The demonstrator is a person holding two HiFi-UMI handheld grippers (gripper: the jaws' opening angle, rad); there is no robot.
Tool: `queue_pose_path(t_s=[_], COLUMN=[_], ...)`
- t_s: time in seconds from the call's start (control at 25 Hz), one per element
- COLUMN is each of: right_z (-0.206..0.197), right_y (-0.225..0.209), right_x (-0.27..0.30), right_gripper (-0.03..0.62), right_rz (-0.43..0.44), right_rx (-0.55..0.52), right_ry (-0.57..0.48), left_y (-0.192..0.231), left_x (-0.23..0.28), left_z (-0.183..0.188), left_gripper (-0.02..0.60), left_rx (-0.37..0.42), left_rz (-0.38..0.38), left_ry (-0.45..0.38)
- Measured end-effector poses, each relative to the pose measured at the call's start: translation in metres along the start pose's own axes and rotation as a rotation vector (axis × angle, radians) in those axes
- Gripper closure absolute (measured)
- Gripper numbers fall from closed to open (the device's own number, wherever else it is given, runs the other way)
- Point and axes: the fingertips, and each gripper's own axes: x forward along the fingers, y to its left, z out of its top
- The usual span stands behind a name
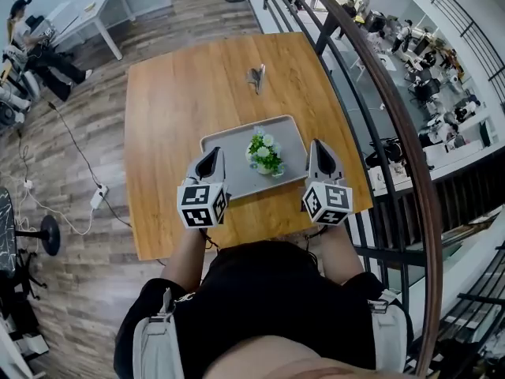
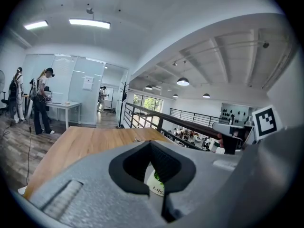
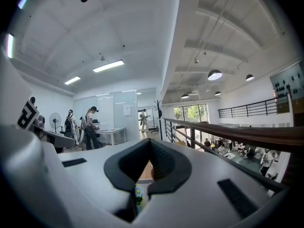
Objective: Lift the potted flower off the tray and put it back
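Head view, looking down on a light brown wooden table (image 1: 181,93): a flat grey rectangular tray (image 1: 237,178) lies on the side nearest the person. On the tray stands the small potted flower (image 1: 265,155), green leaves and white blossoms in a white pot. It is upright and sits a little right of the tray's middle.

The left gripper (image 1: 211,156) hangs over the tray's near left corner. The right gripper (image 1: 317,145) hangs at the tray's right edge. The plant is between them, and neither one touches it.

In the left gripper view the two dark pads are pressed together with nothing clamped. Only a sliver of the white pot (image 2: 154,185) shows through the slit below them. In the right gripper view the jaws are likewise clenched on nothing, and a bit of blossom (image 3: 138,194) shows through the slit.

Further up the table lies a small metallic object (image 1: 256,77), too small to identify. A dark curved handrail (image 1: 379,93) runs past the table's right side, and below it is an office floor with people at desks.
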Motion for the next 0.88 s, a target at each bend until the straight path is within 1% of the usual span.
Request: queue_pose_path(t_s=[0.28, 0.44, 0.52, 0.6, 0.72, 0.8, 0.88], right_z=[-0.017, -0.029, -0.028, -0.028, -0.026, -0.022, -0.019], right_y=[0.001, -0.022, -0.035, -0.038, -0.035, -0.033, -0.03], right_x=[0.009, 0.032, 0.052, 0.076, 0.1, 0.109, 0.117], right_gripper=[0.597, 0.597, 0.597, 0.597, 0.599, 0.599, 0.599], right_rz=[-0.003, -0.016, 0.006, 0.031, 0.064, 0.094, 0.119], right_rx=[0.036, 0.036, 0.047, 0.053, -0.001, -0.035, -0.034], right_ry=[0.039, 0.087, 0.093, 0.083, 0.06, 0.041, 0.027], left_y=[0.013, 0.018, 0.021, 0.031, 0.04, 0.039, 0.037], left_x=[0.011, 0.031, 0.044, 0.057, 0.068, 0.074, 0.079], left_z=[-0.013, -0.015, -0.015, -0.015, -0.012, -0.007, -0.001], left_gripper=[0.569, 0.569, 0.569, 0.569, 0.569, 0.569, 0.569], left_rx=[-0.024, -0.047, -0.055, -0.057, -0.066, -0.063, -0.048], left_rz=[-0.003, 0.017, 0.037, 0.067, 0.11, 0.122, 0.123], left_ry=[0.031, 0.054, 0.066, 0.074, 0.06, 0.044, 0.032])
